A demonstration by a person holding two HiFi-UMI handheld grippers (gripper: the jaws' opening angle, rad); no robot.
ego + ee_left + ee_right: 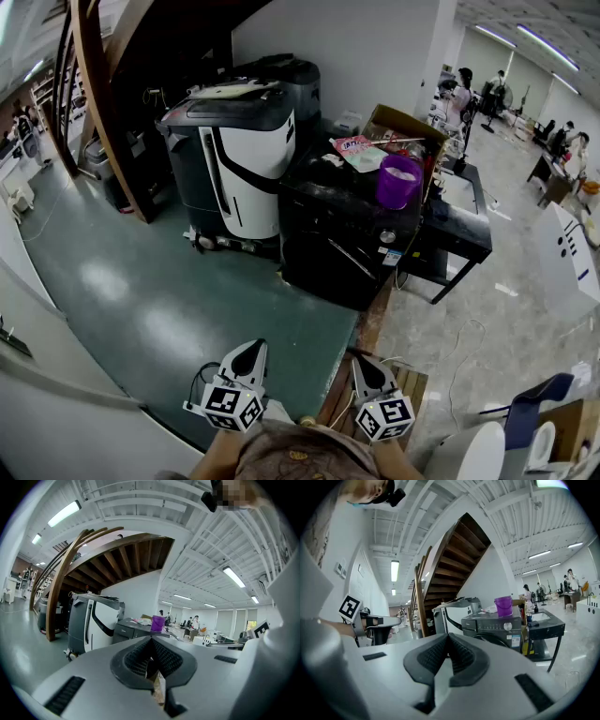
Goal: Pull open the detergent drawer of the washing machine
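Left hand-held gripper [249, 349]: jaws together, empty | right hand-held gripper [365, 362]: jaws together, empty | black front-loading washing machine [337, 230]: on floor, green flooring's far right edge, well apart from both.

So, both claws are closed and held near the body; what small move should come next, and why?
Probably step toward the black washing machine and bring the right claw forward. Both it and the left claw are shut, empty and far from the machine, with green floor between, so its front cannot be reached yet.
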